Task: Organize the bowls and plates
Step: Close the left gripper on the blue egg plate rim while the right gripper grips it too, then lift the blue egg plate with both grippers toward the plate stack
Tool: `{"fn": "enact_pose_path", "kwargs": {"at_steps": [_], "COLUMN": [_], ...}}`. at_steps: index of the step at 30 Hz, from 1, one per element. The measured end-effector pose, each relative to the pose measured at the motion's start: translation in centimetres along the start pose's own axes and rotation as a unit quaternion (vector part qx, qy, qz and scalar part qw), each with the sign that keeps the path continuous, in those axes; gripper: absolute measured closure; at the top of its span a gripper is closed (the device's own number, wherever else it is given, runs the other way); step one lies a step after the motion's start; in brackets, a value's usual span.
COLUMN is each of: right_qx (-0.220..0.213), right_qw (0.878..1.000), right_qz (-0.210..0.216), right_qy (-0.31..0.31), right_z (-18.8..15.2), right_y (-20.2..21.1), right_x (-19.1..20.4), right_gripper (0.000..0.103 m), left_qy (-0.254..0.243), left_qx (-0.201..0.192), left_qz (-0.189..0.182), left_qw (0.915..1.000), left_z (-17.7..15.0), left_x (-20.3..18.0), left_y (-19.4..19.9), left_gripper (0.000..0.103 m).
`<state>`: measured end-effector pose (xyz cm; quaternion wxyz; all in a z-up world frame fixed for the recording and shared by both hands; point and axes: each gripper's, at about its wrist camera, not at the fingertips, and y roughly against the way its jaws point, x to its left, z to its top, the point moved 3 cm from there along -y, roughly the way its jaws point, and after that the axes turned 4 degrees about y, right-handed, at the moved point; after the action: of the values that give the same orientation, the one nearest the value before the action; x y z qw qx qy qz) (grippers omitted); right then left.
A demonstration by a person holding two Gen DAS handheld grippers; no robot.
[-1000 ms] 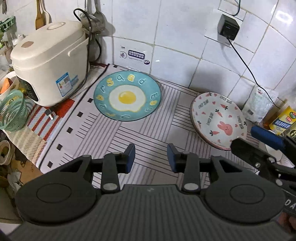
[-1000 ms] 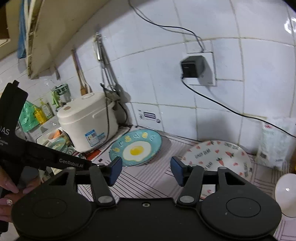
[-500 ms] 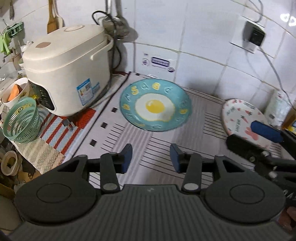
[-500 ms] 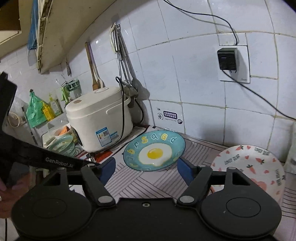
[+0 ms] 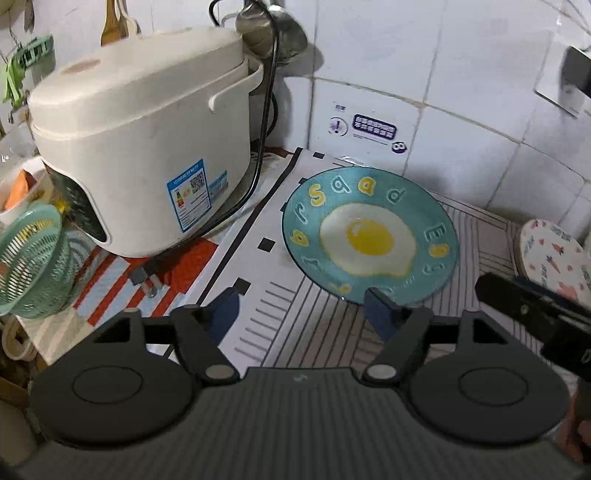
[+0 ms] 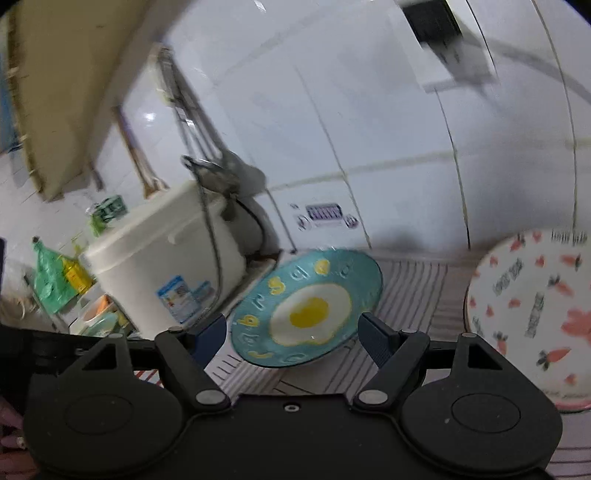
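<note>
A teal plate with a fried-egg picture (image 5: pixel 369 236) lies flat on the striped mat, just ahead of my left gripper (image 5: pixel 304 314), which is open and empty. The plate also shows in the right wrist view (image 6: pixel 308 312), close in front of my right gripper (image 6: pixel 291 334), open and empty too. A white plate with pink carrots and a rabbit (image 6: pixel 532 310) lies to the right; its edge shows in the left wrist view (image 5: pixel 550 258). The right gripper's body (image 5: pixel 535 314) reaches in at the right of the left wrist view.
A white rice cooker (image 5: pixel 144 136) stands at the left against the tiled wall, its black cord trailing beside the teal plate. A green mesh basket (image 5: pixel 29 262) sits at the far left. Ladles hang on the wall (image 6: pixel 207 162). A wall socket with a plug (image 6: pixel 436 22) is above.
Both grippers have moved forward and left toward the teal plate, and both have opened wider. The right wrist view is blurred by motion and has tilted.
</note>
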<state>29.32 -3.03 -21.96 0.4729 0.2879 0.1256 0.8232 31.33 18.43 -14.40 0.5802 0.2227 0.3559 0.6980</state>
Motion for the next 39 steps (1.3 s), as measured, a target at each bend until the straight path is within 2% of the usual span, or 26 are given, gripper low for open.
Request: {"fn": "enact_pose_path", "kwargs": {"at_steps": [3,8,11,14,17,19,20,21,23,26,31,35,39], "right_qx": [0.018,0.041,0.048,0.050,0.053,0.058,0.060,0.063,0.062,0.066,0.082,0.104,0.116], "right_qw": [1.000,0.995,0.993,0.992,0.991,0.989,0.988,0.988,0.988,0.989,0.989,0.991,0.991], "right_qz": [0.000,0.015,0.000,-0.007,-0.019,-0.029,-0.036,-0.043,-0.043,-0.046,-0.043,-0.023,-0.022], "right_qy": [-0.021,-0.093,-0.104,-0.114,-0.117,-0.130,-0.135,-0.137,-0.136,-0.121,-0.118,-0.078,-0.056], "right_z": [-0.4,-1.0,-1.4,-1.4,-1.3,-1.2,-1.1,-1.1,-1.0,-1.0,-0.7,-0.2,0.3], "right_y": [-1.9,-5.1,-6.6,-7.5,-8.6,-9.1,-9.3,-9.4,-9.5,-9.5,-10.3,-10.5,-9.6], "right_x": [-0.8,-2.5,-2.8,-3.1,-3.6,-4.2,-4.5,-4.7,-4.9,-4.7,-4.7,-4.6,-4.5], "right_gripper": [0.022,0.027,0.028,0.036,0.053,0.071,0.076,0.085,0.085,0.085,0.085,0.082,0.082], "left_qy": [0.011,0.004,0.022,0.031,0.033,0.030,0.029,0.033,0.029,0.017,0.059,0.079,0.052], "left_qx": [0.022,0.026,0.040,0.050,0.064,0.082,0.090,0.090,0.093,0.087,0.095,0.134,0.140], "left_qz": [0.012,-0.003,-0.016,-0.011,-0.001,-0.004,-0.012,-0.019,-0.025,-0.020,-0.029,-0.046,-0.057], "left_qw": [0.9996,0.9996,0.9988,0.9982,0.9974,0.9962,0.9955,0.9952,0.9950,0.9959,0.9933,0.9868,0.9871], "left_z": [0.6,1.7,2.3,2.6,2.9,2.8,2.7,2.6,2.4,2.2,2.5,2.9,2.4], "left_x": [0.3,0.3,0.5,0.6,0.7,0.8,0.8,0.8,0.5,-0.1,0.3,0.8,0.0], "left_y": [-2.1,-4.8,-6.6,-8.1,-9.3,-10.0,-10.2,-10.1,-10.1,-10.3,-11.0,-11.1,-10.1], "left_gripper": [0.024,0.024,0.024,0.028,0.043,0.072,0.073,0.078,0.081,0.080,0.077,0.078,0.078]}}
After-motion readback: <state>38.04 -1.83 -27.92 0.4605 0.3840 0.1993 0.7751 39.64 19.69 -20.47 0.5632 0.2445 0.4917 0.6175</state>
